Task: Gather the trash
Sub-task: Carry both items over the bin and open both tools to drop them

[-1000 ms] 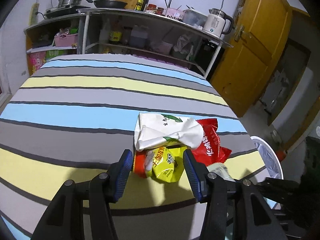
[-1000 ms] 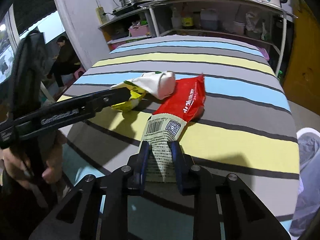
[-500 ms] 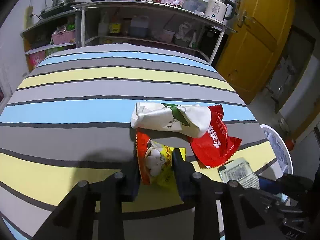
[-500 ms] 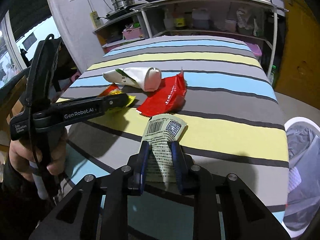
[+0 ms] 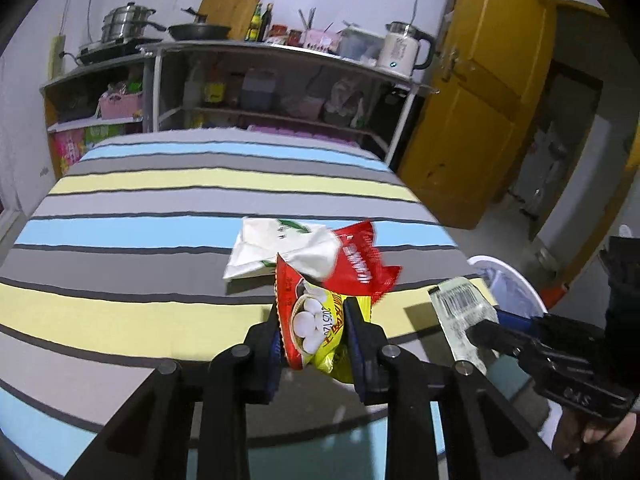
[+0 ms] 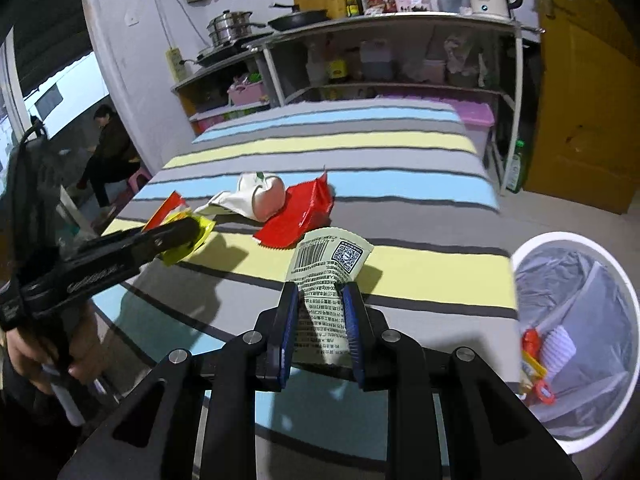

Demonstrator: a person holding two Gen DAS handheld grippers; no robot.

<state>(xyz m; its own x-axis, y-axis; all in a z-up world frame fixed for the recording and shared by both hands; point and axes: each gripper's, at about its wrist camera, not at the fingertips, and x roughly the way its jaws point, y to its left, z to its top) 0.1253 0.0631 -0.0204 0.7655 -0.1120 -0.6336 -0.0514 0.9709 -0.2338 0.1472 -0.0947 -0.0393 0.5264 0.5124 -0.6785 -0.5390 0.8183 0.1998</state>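
My left gripper (image 5: 313, 320) has its jaws closing, and its pads press on a yellow and red snack packet (image 5: 304, 292), which hangs just above the striped bed cover (image 5: 160, 200). The right wrist view shows that packet (image 6: 180, 216) at the left, pinched in the left gripper's fingers (image 6: 176, 236). My right gripper (image 6: 321, 292) is shut on a pale green packet (image 6: 330, 252) with a barcode, raised over the bed's near edge. A white packet (image 5: 280, 244) and a red wrapper (image 5: 360, 260) lie side by side on the bed beyond both grippers.
A white bin (image 6: 560, 236) lined with a grey bag stands on the floor right of the bed, with some wrappers inside. Shelves (image 5: 280, 80) with cookware and a kettle (image 5: 404, 50) stand behind the bed. A yellow door (image 5: 480, 120) is at the right. A person (image 6: 108, 140) sits far left.
The left jaws went from wide open around the snack packet to pinching it, then raised it off the bed. The right gripper lifted its barcode packet and drew back toward the bin side.
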